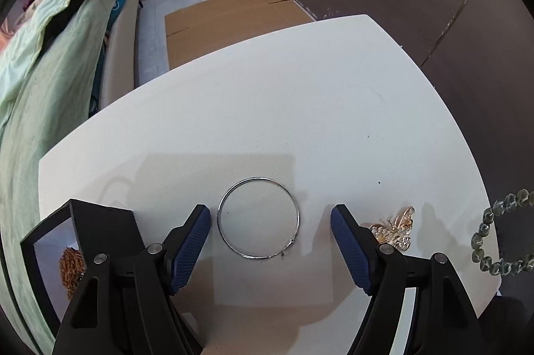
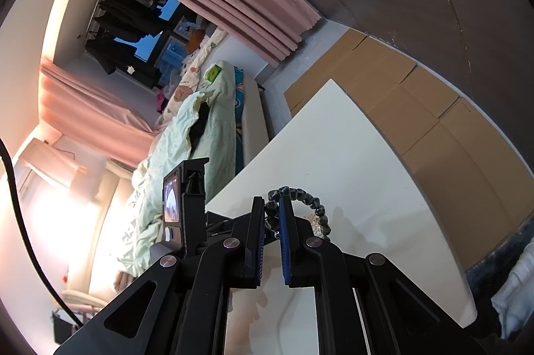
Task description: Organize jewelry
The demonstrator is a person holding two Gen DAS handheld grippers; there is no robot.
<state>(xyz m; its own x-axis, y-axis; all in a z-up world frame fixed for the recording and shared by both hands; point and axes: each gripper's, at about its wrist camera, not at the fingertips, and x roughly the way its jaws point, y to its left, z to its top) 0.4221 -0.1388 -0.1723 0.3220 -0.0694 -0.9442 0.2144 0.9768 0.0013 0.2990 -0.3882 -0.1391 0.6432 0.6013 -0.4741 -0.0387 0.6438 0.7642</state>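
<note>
A thin silver hoop [image 1: 258, 218] lies flat on the white table [image 1: 267, 108]. My left gripper [image 1: 270, 221] is open, its blue pads on either side of the hoop, just above the table. A gold butterfly brooch [image 1: 395, 230] lies right of the right finger. A grey-green bead bracelet [image 1: 494, 235] hangs at the right edge. In the right wrist view my right gripper [image 2: 272, 208] is shut on that bead bracelet [image 2: 313, 205] and holds it up over the table [image 2: 350, 161]. The brooch [image 2: 315, 221] peeks out behind the beads.
A black open box [image 1: 56, 241] with a gold chain piece [image 1: 70, 268] inside stands at the table's left edge. A bed with a green quilt [image 1: 43, 81] lies to the left. Flat cardboard [image 1: 227, 18] covers the floor beyond the table. The left gripper's body [image 2: 183, 205] shows in the right wrist view.
</note>
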